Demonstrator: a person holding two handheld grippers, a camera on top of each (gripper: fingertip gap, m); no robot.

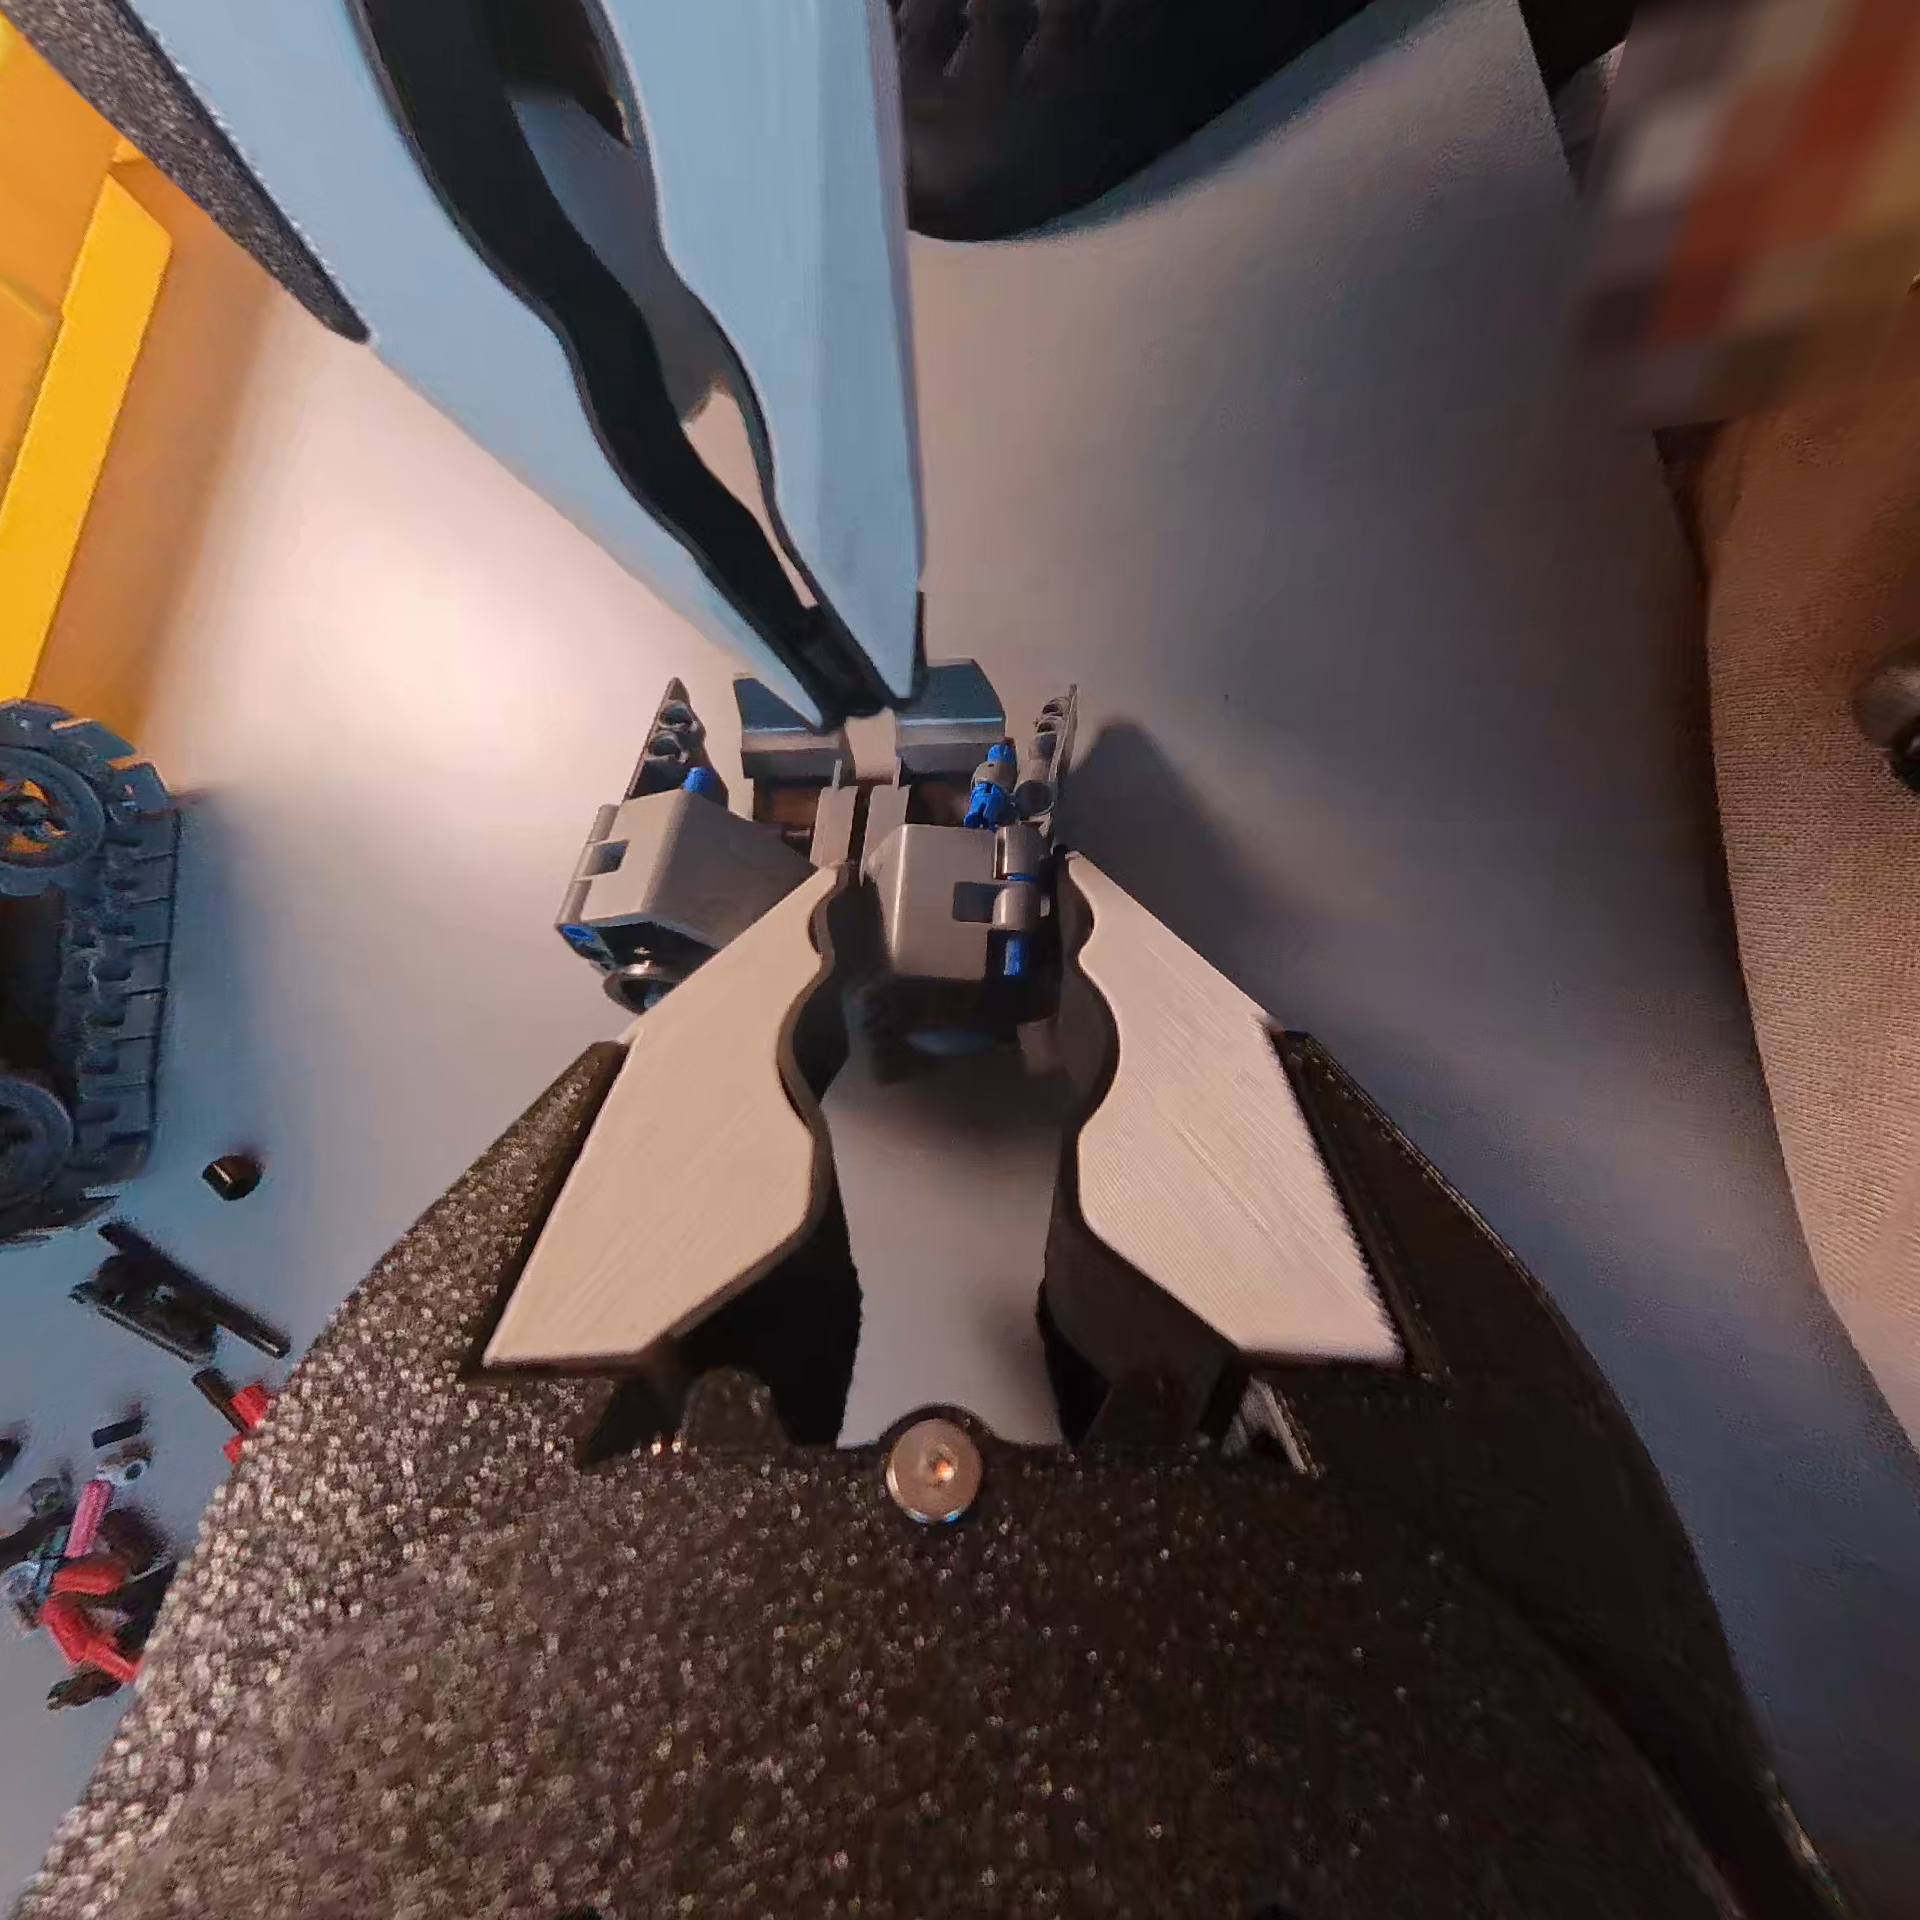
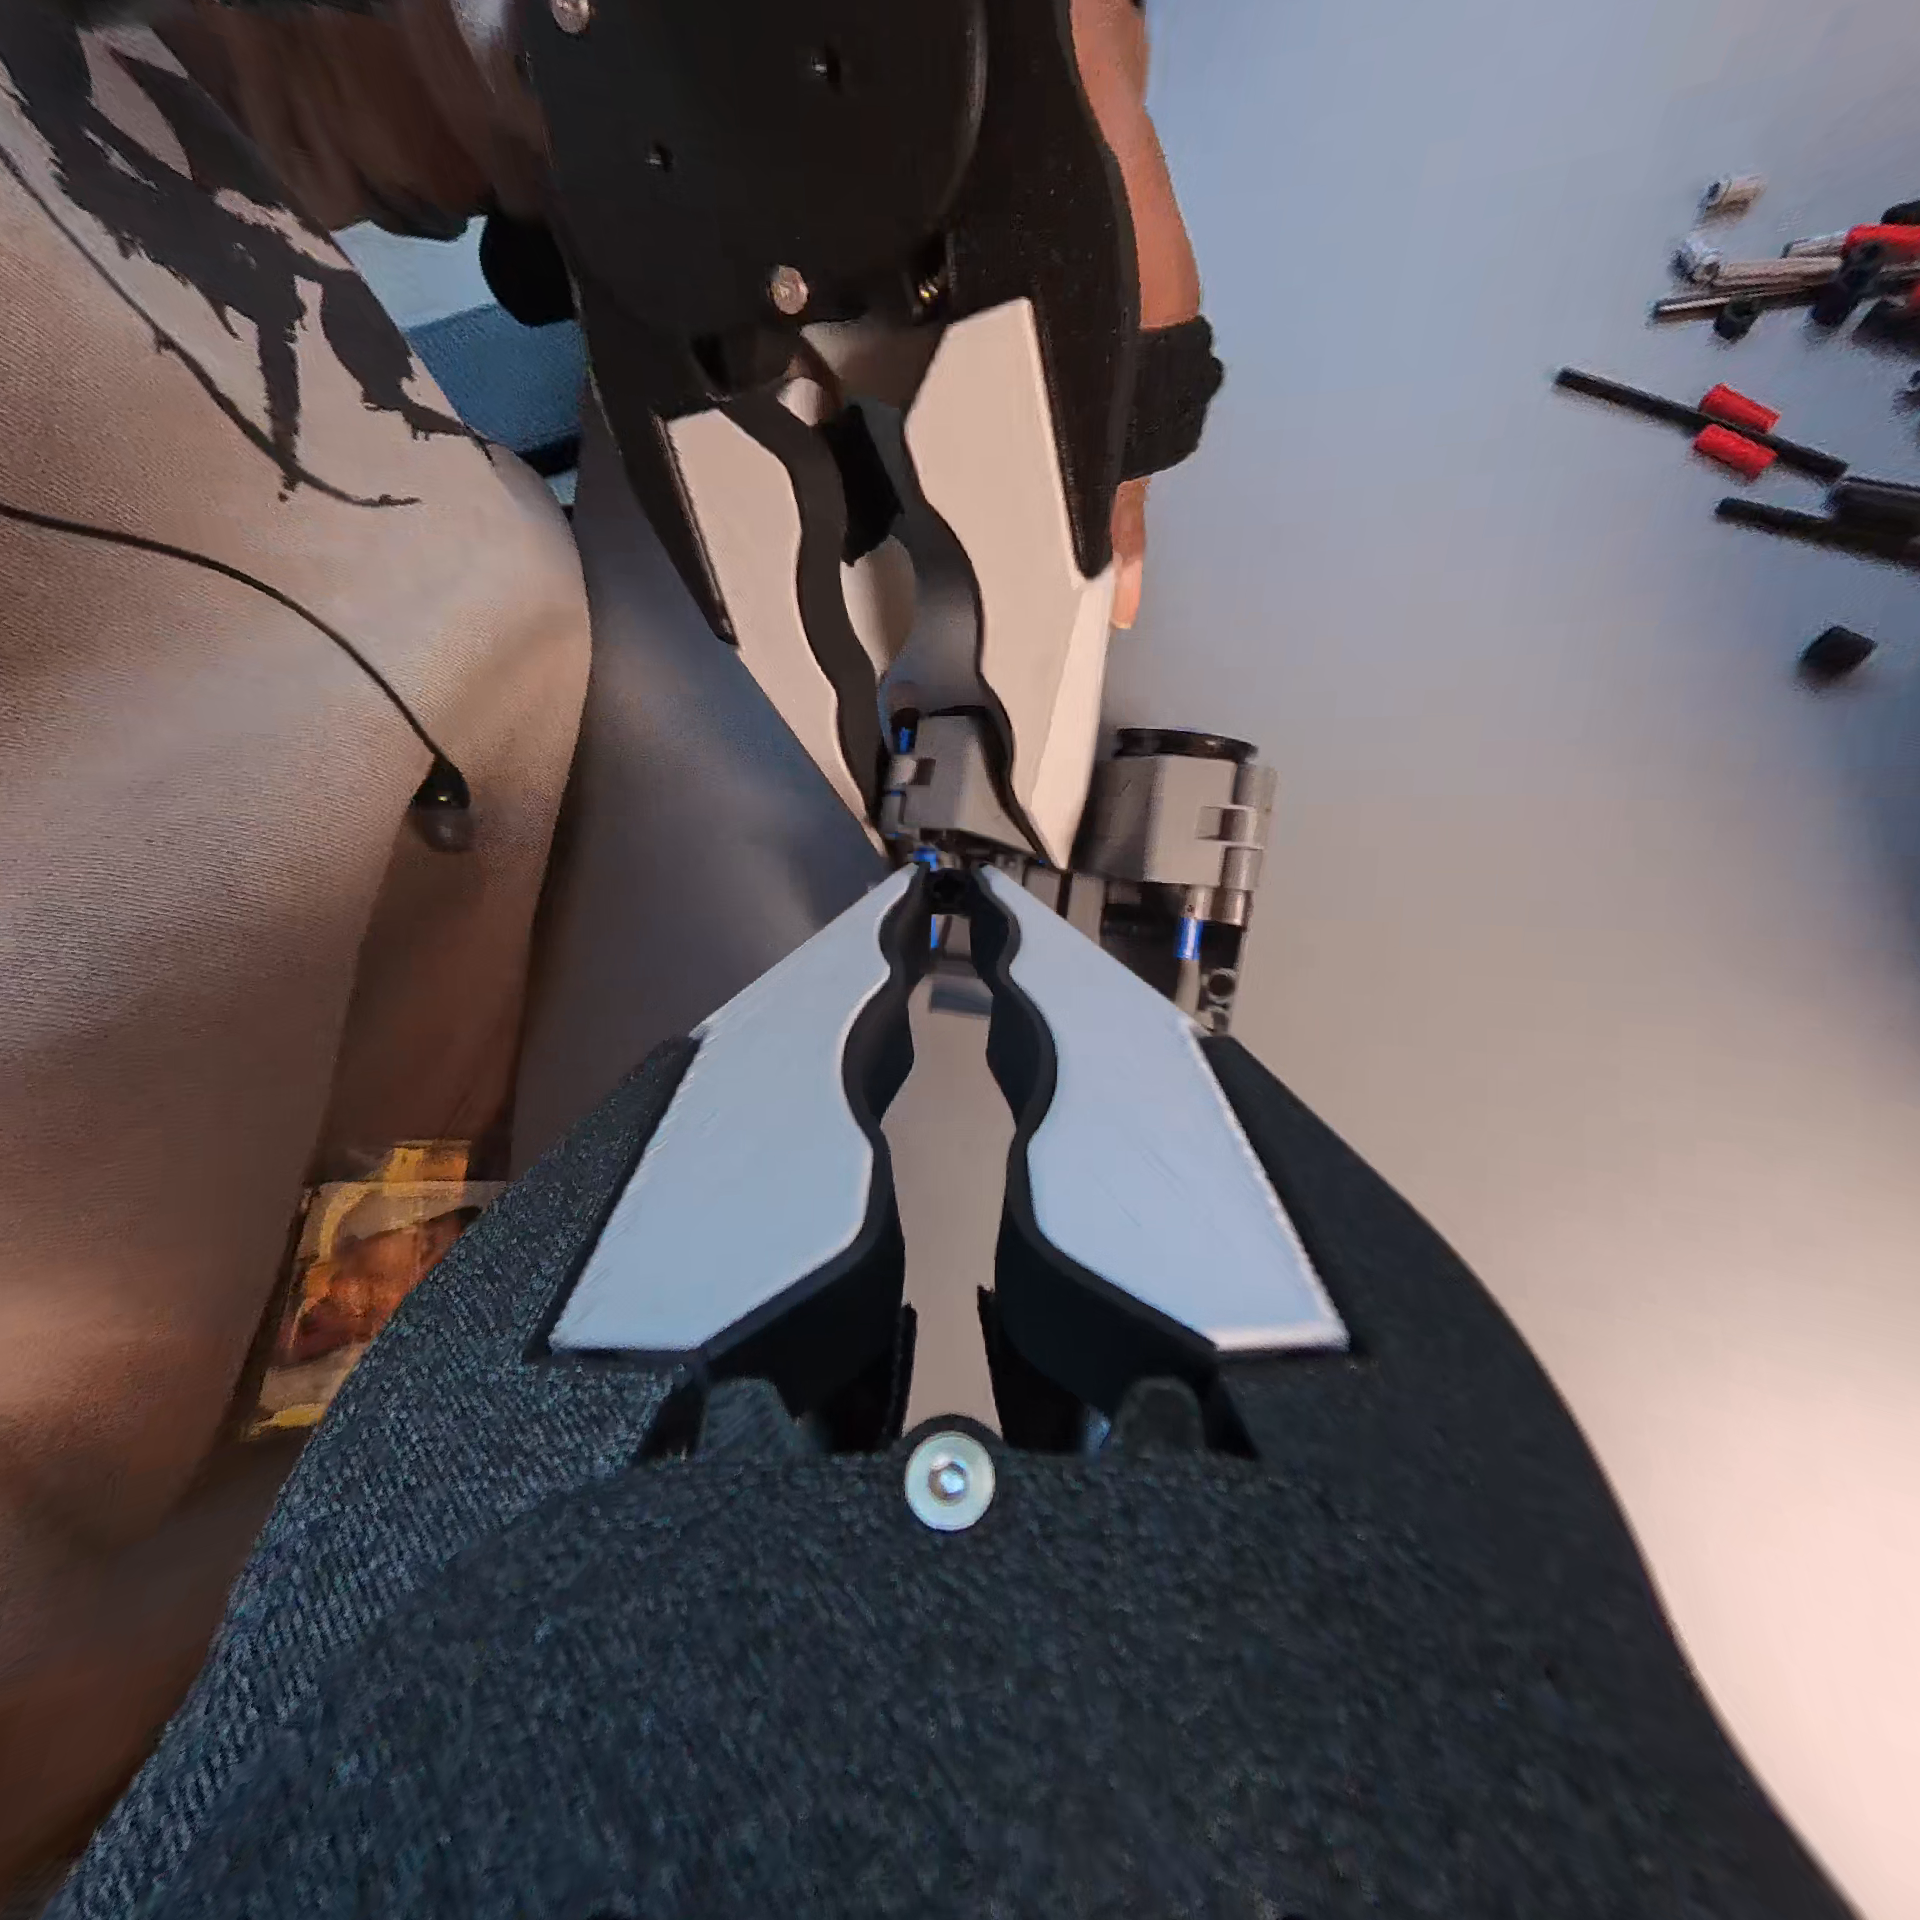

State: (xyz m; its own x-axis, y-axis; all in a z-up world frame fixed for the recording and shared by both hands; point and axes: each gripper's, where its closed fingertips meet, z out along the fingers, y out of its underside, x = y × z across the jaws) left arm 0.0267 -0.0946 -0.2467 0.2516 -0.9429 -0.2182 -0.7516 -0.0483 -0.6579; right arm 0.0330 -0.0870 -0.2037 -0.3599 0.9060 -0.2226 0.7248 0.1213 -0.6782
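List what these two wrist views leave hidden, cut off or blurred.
- Left wrist view: the left gripper straddles the grey brick assembly; whether its fingers press it is unclear.
- Left wrist view: the tracked wheel unit is cut by the left edge.
- Right wrist view: what the right gripper pinches is hidden by its tips.
- Right wrist view: the red and black pins are blurred and small.

block assembly mid-table — tracked vehicle far left | loose parts beside it

No legible text, labels or numbers anywhere
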